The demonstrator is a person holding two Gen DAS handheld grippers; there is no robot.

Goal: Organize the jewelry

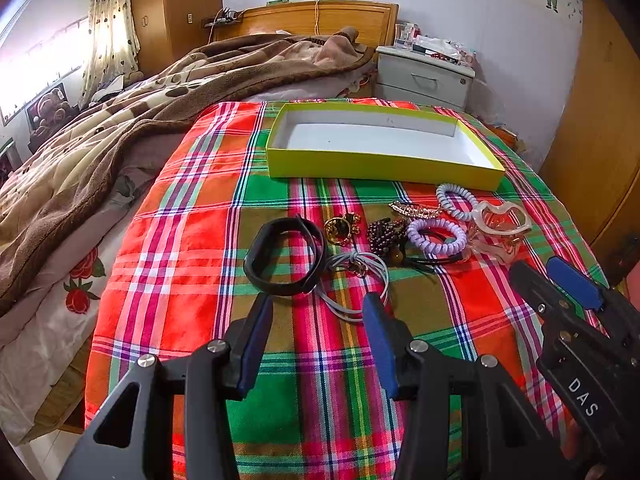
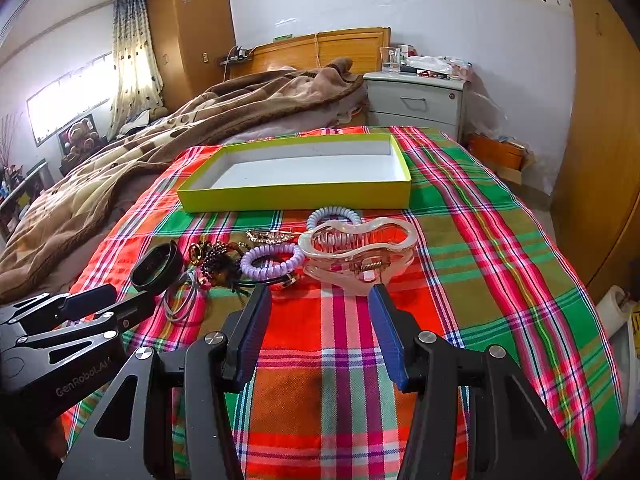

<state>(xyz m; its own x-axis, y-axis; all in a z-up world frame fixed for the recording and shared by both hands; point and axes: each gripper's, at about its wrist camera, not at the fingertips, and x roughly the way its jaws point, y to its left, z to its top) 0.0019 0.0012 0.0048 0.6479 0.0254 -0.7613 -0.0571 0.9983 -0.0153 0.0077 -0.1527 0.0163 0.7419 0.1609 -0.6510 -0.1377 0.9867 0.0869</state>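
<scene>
A yellow-green tray box [image 1: 360, 164] [image 2: 280, 198] with a white, bare floor lies on the plaid cloth. In front of it lie a black band [image 1: 280, 260] [image 2: 158, 266], grey hair ties [image 1: 360, 276] [image 2: 182, 296], a gold ring piece [image 1: 340, 228], dark beads [image 1: 382, 236] [image 2: 216, 260], purple coil ties [image 1: 436, 236] [image 2: 272, 262], a pale blue coil [image 1: 456, 200] [image 2: 332, 214] and a pink claw clip [image 1: 500, 228] [image 2: 356, 256]. My left gripper [image 1: 318, 312] is open, just short of the band and grey ties. My right gripper [image 2: 320, 304] is open, just short of the claw clip.
The plaid cloth [image 1: 200, 240] covers the bed's foot. A brown blanket [image 1: 120, 120] is heaped at the left and back. A grey nightstand [image 1: 424, 76] with clutter stands behind the box. A wooden wardrobe [image 2: 600, 160] is at the right.
</scene>
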